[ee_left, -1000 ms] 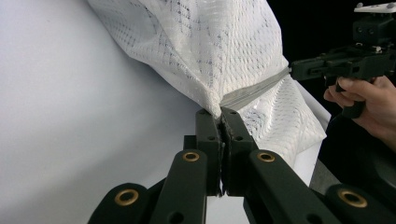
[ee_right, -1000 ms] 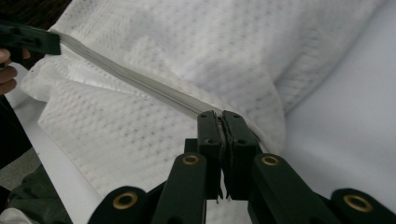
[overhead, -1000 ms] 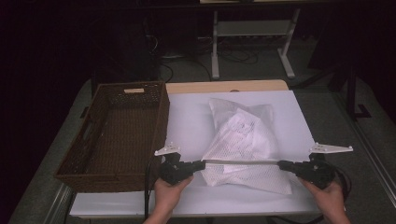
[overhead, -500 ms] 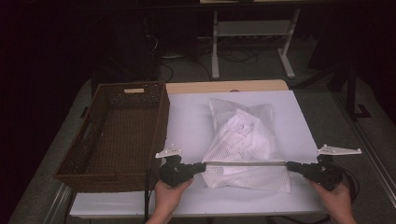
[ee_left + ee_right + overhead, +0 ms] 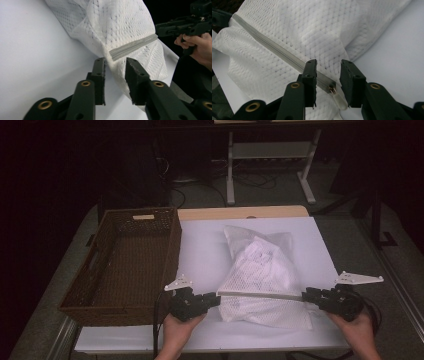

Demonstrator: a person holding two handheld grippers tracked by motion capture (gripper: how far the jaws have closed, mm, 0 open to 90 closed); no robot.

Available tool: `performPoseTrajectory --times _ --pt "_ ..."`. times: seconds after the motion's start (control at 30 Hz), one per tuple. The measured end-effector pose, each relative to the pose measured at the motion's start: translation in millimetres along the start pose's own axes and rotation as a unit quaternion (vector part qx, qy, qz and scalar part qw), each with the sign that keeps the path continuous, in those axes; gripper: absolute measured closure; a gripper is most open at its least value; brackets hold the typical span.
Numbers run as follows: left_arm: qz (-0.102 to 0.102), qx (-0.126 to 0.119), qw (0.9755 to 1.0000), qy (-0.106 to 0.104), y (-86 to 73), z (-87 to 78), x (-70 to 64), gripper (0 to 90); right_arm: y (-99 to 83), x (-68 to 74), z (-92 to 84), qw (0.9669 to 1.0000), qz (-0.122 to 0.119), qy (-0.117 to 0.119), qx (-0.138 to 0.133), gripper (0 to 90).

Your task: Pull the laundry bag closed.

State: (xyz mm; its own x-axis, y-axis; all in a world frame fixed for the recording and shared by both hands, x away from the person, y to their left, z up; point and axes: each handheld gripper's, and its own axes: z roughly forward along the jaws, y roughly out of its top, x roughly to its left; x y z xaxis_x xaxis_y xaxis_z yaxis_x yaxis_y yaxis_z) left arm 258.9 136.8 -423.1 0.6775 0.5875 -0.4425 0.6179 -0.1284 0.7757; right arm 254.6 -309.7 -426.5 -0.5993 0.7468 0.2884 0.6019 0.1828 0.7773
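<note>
A white mesh bag [image 5: 262, 270] lies on the white table top [image 5: 200, 250], its grey zipper [image 5: 260, 295] running across its near side. My left gripper [image 5: 216, 300] is at the zipper's left end and my right gripper [image 5: 305, 295] at its right end. Both sets of jaws have just been opening. In the left gripper view the left gripper [image 5: 115, 62] stands apart around bag [image 5: 112, 25] fabric, just short of the zipper end [image 5: 112, 53]. In the right gripper view the right gripper [image 5: 328, 63] straddles the zipper [image 5: 269, 46] and its clear pull tab [image 5: 339, 100] without pressing on them.
A brown wicker basket [image 5: 172, 250] with nothing in it stands on the table's left side, close to my left gripper. A strip of wooden table edge [image 5: 240, 212] shows behind the white top. Beyond it is a dark floor with a white stand [image 5: 270, 150] and cables.
Both grippers' jaws have parted and let go of the zipper ends. The zipper, taut before, now bows a little. The right hand has shifted slightly to the right.
</note>
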Motion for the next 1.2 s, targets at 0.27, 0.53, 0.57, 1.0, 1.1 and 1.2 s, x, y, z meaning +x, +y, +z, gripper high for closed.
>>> performPoseTrajectory --times 0.27,0.53,0.57,1.0,1.1,1.2 --pt "0.024 -0.004 0.9995 0.021 3.4 0.4 0.9 52.1 13.0 6.2 9.7 0.9993 -0.038 -0.003 0.001 52.0" --pt "0.045 0.004 0.9981 0.042 -0.8 3.6 1.4 37.5 21.4 7.1 16.8 0.9986 -0.051 -0.015 0.003 43.3" --pt "0.050 0.002 0.9978 0.043 -1.3 2.8 0.8 37.0 21.4 7.4 17.6 0.9985 -0.053 -0.017 0.004 42.1" --pt "0.064 0.002 0.9963 0.057 -9.6 -0.2 1.2 27.2 16.3 13.3 15.0 0.9968 -0.074 -0.028 -0.008 32.1" --pt "0.068 0.003 0.9960 0.059 -10.9 -0.7 1.4 26.9 13.6 15.4 14.5 0.9965 -0.078 -0.027 -0.008 29.6" --pt "0.070 0.001 0.9957 0.060 -11.3 -1.3 1.7 26.9 10.1 17.4 11.8 0.9961 -0.084 -0.026 -0.008 28.7"
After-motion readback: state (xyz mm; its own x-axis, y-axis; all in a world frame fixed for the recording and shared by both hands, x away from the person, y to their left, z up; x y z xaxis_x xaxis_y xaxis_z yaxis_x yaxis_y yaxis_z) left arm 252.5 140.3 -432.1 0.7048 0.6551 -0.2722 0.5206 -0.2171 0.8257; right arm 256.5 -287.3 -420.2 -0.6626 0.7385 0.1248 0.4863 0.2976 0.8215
